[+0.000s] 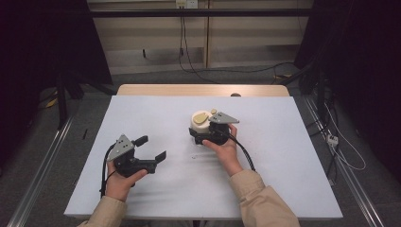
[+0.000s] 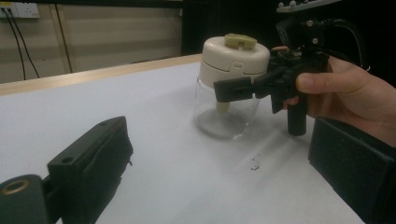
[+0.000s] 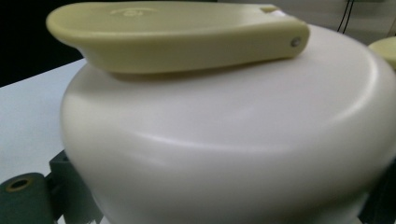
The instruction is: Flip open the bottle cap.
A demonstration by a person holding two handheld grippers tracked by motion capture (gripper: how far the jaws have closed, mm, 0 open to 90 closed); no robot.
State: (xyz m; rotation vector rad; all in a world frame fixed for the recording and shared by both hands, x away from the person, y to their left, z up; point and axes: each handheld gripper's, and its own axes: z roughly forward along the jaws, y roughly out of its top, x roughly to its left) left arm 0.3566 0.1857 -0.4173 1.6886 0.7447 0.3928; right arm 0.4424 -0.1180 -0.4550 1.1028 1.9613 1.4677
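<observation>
From high up, the jar [image 1: 200,124] looks like a small cream lump near the middle of the white table [image 1: 156,118], with the right gripper [image 1: 204,135] pushed up against its near side. The left gripper view shows more: the jar [image 2: 231,86] has a clear glass bottom and a fat cream lid [image 2: 235,57] with a yellow-green flap [image 2: 240,40] on top. The glass looks empty, apart from a short cream tube [image 2: 222,107] hanging down inside from the lid. That view also shows one black jaw of the right gripper [image 2: 236,89] lying across the glass, just under the lid; the other jaw is behind the jar, so I cannot tell if the jaws squeeze it. The right gripper view is very close up, with the cream lid [image 3: 224,149] big and round and the flap [image 3: 177,35] lying flat on it. The left gripper [image 1: 152,147] sits near and to the left, well apart from the jar, with its jaws wide apart and nothing between them. A few dark crumbs [image 2: 254,163] lie on the table near the jar.
</observation>
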